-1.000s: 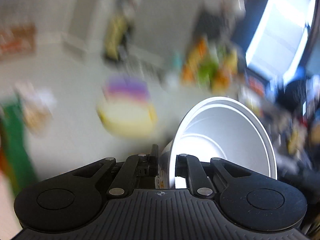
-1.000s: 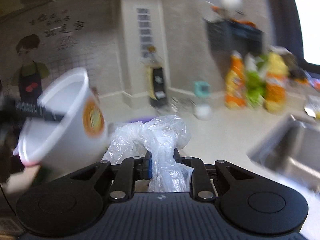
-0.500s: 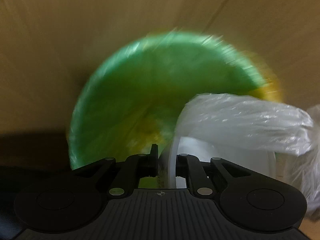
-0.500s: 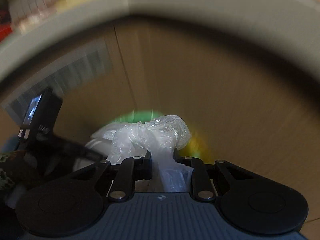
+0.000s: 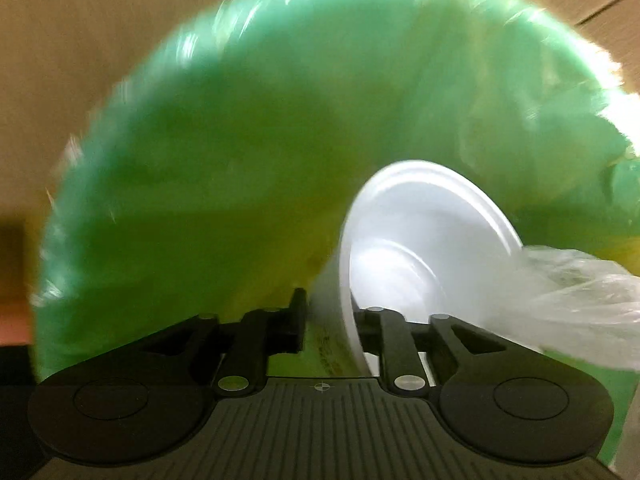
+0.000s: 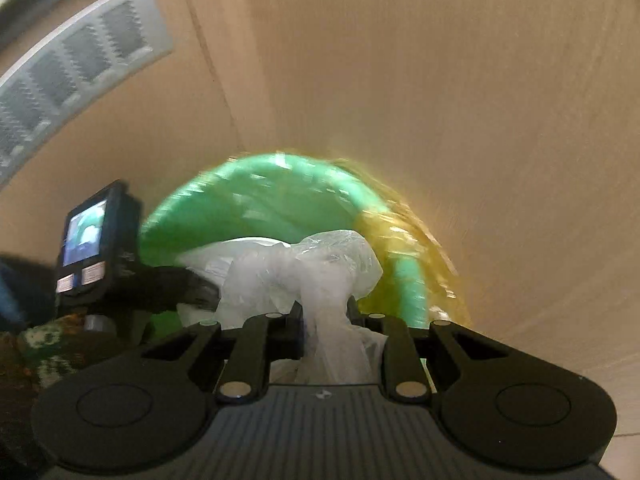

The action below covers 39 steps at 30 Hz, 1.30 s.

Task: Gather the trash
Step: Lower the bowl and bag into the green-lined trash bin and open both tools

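Observation:
My left gripper [image 5: 328,316] is shut on the rim of a white paper cup [image 5: 424,240], held just above the mouth of a bin lined with a green bag [image 5: 240,168]. My right gripper [image 6: 324,316] is shut on a crumpled clear plastic bag [image 6: 320,264], held over the same green-lined bin [image 6: 280,184]. The plastic bag also shows at the right edge of the left wrist view [image 5: 580,304]. The left gripper's body with its small screen [image 6: 86,236] sits left of the plastic bag in the right wrist view.
Tan cabinet panels [image 6: 460,100] stand close behind and beside the bin. A grey vent grille [image 6: 72,64] is on the panel at the upper left. The bin's yellow edge [image 6: 392,248] shows on its right side.
Both grippers swung down from the countertop to the bin and moved closer to its green-lined mouth. The cup and the plastic bag stay gripped.

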### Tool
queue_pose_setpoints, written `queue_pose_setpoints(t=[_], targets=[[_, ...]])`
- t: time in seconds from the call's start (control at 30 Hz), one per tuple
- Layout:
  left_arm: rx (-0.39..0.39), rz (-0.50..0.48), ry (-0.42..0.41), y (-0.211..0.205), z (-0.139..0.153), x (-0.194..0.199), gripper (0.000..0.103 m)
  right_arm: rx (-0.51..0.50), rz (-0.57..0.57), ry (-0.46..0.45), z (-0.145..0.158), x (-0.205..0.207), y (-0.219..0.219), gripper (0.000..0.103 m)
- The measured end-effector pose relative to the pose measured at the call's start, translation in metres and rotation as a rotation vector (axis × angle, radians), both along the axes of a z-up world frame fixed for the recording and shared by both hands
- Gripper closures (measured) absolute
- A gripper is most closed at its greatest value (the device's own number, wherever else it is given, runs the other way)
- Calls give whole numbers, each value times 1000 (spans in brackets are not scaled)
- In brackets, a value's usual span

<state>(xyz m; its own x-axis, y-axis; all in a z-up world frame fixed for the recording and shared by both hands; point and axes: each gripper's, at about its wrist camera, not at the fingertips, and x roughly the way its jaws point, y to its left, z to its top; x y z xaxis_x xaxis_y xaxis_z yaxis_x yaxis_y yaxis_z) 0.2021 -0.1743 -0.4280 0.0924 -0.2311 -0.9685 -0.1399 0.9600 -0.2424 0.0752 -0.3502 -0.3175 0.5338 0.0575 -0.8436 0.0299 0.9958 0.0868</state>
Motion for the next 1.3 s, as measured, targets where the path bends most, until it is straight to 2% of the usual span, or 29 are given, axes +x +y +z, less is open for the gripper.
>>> queue_pose_setpoints(t=[0.03,0.13,0.2,0.4,0.47,0.57,0.63,0.77,0.8,0.87,0.97,1.0,1.03,1.1,1.13,1.17,1.27,1.3], targets=[[-4,0,-2,2,-3,1,74,2,-11,12,-2,1,-2,86],[26,-83,-28,-5,-7,4,74,6,-25,41,-7,5,-6,86],[11,-111,-28,-11,-6,3,73,-9,-24,46,-11,7,-5,86],[-4,-285,-116,-35,24,13,73,-53,-44,45,-13,6,0,86],[30,-358,-148,-47,34,16,73,-60,-53,46,-15,7,0,86],[149,-484,-196,-60,44,6,72,-68,-59,56,-18,8,-1,86],[183,-533,-222,-62,50,6,72,-76,-59,59,-20,8,-2,86],[99,-517,-311,-59,74,13,72,-84,-63,65,-23,9,-2,86],[101,-519,-333,-61,80,16,72,-85,-65,66,-23,9,-3,86],[175,-577,-378,-68,90,19,71,-85,-71,67,-24,9,-4,86],[371,-703,-446,-84,97,14,70,-84,-78,72,-27,12,-6,86],[384,-718,-468,-92,97,8,65,-85,-78,75,-28,12,-6,86],[332,-701,-462,-91,101,11,57,-86,-78,78,-30,13,-5,85],[40,-561,-351,-75,105,29,54,-89,-75,79,-31,13,-5,85],[-42,-504,-308,-67,103,36,55,-89,-74,79,-31,13,-4,85],[-5,-496,-298,-66,102,40,55,-89,-74,78,-32,13,-4,85],[233,-602,-342,-76,104,41,59,-88,-79,80,-33,12,-6,85],[248,-610,-349,-76,107,42,59,-88,-81,80,-33,12,-6,85]])
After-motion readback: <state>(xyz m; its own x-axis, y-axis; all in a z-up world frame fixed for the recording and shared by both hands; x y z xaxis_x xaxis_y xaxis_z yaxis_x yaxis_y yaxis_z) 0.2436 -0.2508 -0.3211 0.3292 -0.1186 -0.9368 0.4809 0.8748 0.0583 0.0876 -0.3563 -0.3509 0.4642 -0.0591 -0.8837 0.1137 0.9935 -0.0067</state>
